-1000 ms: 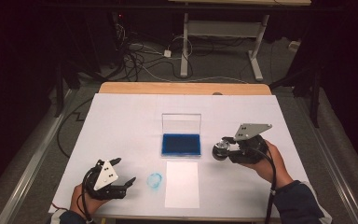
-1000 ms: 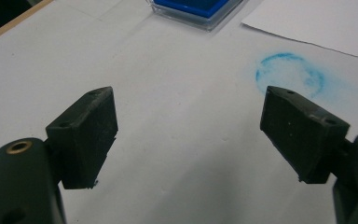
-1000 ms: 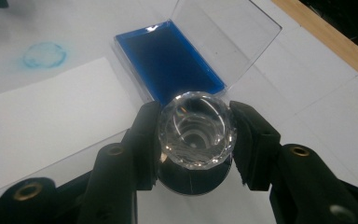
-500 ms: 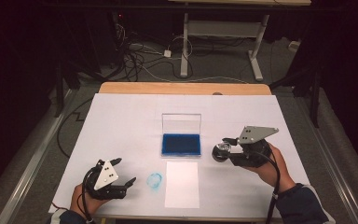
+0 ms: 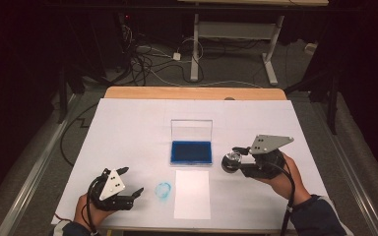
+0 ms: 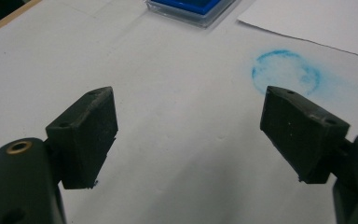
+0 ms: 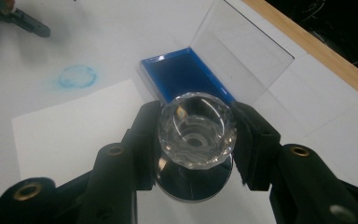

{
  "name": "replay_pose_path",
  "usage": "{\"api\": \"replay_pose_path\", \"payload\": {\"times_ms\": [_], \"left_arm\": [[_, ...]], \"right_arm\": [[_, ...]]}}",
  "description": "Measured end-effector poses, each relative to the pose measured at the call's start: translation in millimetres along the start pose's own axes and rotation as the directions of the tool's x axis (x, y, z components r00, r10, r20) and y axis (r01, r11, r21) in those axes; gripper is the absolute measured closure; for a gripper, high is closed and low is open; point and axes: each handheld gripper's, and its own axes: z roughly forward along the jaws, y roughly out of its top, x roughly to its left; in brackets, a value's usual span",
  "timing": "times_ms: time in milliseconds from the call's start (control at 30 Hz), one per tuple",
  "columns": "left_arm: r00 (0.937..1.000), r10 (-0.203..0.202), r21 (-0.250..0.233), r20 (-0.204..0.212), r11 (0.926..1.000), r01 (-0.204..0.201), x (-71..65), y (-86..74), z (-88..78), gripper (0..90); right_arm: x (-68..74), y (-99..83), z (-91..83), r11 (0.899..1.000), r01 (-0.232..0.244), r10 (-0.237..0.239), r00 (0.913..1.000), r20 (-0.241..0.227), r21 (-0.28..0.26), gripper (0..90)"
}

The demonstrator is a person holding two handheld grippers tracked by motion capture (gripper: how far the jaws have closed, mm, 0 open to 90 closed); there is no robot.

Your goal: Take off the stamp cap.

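A stamp with a clear faceted glass knob and a round metal base [image 7: 196,128] sits between the jaws of my right gripper [image 7: 196,140], which is shut on the knob. In the high view the stamp [image 5: 230,162] and right gripper [image 5: 236,156] are just right of the blue ink pad [image 5: 191,152], whose clear lid stands open. I cannot tell whether the base touches the table. My left gripper [image 5: 133,180] rests open at the front left, nothing between its jaws [image 6: 189,121].
A white paper sheet [image 5: 192,194] lies in front of the ink pad. A faint blue ring mark [image 5: 163,189] is on the white table cover between the sheet and the left gripper. The table's wooden far edge [image 5: 192,92] borders a dark floor with cables.
My right gripper, still holding the stamp, has shifted slightly and sunk a little beside the ink pad. The left gripper has not moved.
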Motion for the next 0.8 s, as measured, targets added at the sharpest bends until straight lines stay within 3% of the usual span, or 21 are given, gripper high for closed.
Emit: {"api": "replay_pose_path", "payload": {"times_ms": [467,667,800], "left_arm": [[0.9992,0.039,-0.007,0.012,0.9992,-0.039,-1.4,11.7,6.4,17.8],[0.9987,0.034,-0.013,0.037,0.9994,-0.034,-2.6,18.8,9.5,17.8],[0.9961,0.034,-0.008,0.082,0.9994,-0.033,-8.0,27.7,14.0,17.8]], "right_arm": [[9.7,7.9,2.9,0.999,0.013,-0.014,0.9995,-0.028,-0.039,56.6],[14.4,11.3,6.7,0.999,0.019,-0.021,0.9992,-0.035,-0.047,56.6],[19.4,15.1,10.0,0.998,0.019,-0.023,0.9985,-0.050,-0.063,56.7]]}}
